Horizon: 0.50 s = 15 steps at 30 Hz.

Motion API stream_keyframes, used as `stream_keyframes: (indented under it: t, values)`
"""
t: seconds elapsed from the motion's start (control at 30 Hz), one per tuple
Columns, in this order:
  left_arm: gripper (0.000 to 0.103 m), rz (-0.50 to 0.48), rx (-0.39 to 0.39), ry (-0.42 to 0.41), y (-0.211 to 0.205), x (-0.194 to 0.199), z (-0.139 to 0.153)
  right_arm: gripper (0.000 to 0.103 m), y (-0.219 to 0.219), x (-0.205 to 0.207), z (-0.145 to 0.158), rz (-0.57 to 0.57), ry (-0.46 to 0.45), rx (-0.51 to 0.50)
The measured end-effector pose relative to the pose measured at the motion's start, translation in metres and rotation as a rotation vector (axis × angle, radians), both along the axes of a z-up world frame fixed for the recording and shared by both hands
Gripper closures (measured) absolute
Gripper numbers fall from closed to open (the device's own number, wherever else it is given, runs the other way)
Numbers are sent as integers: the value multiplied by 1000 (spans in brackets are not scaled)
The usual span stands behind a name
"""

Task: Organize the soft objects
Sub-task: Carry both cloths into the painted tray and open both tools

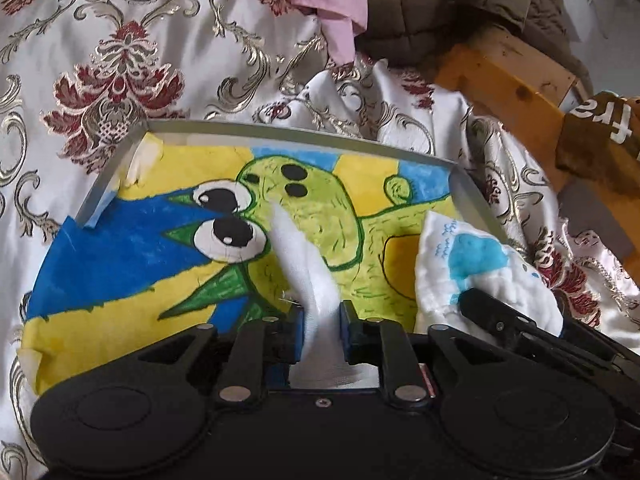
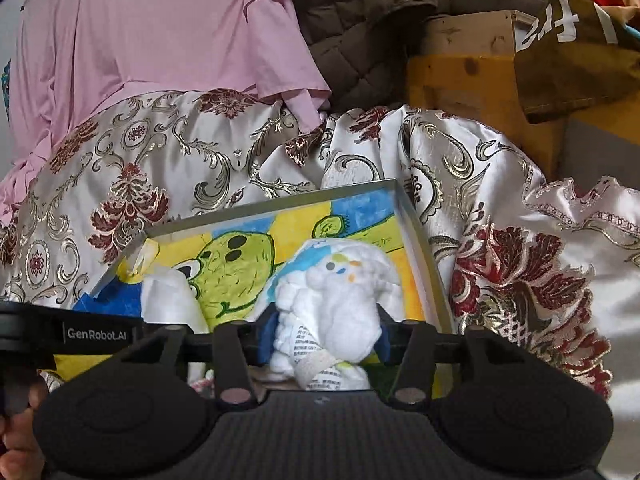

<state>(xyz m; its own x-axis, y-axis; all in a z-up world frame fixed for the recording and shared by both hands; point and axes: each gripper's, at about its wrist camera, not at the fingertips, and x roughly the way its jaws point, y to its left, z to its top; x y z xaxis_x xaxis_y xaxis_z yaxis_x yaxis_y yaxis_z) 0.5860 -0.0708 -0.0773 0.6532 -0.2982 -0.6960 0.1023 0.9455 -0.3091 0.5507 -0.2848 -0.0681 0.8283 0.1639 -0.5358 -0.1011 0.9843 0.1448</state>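
Note:
A shallow metal-rimmed tray (image 1: 280,131) lies on the bedspread, lined with a yellow, blue and green cartoon cloth (image 1: 132,248). My left gripper (image 1: 321,322) is over the tray's near edge, shut on a bunched white cloth (image 1: 308,276) that rises in a ridge from the lining. My right gripper (image 2: 325,338) holds a rolled white diaper (image 2: 336,296) with blue print, its pads against both sides, low over the right part of the tray (image 2: 280,201). In the left wrist view the diaper (image 1: 472,256) sits at the tray's right, with a finger (image 1: 492,314) of the right gripper on it.
A white satin bedspread (image 1: 168,60) with red and gold ornament surrounds the tray. Behind it lie a pink garment (image 2: 140,32) and a brown quilted jacket (image 2: 360,28). A yellow wooden frame (image 1: 508,80) and a brown bag (image 2: 580,60) with white letters stand at the right.

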Motion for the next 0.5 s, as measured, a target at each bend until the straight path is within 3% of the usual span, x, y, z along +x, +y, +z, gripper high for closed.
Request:
stream_keyframes:
  t: [0.17, 0.5]
  values:
    - [59, 29, 12, 4, 2, -4, 9, 31, -4, -8, 7, 6, -14, -10]
    - [41, 64, 29, -18, 5, -27, 33, 19, -11, -26, 38, -16, -70, 18]
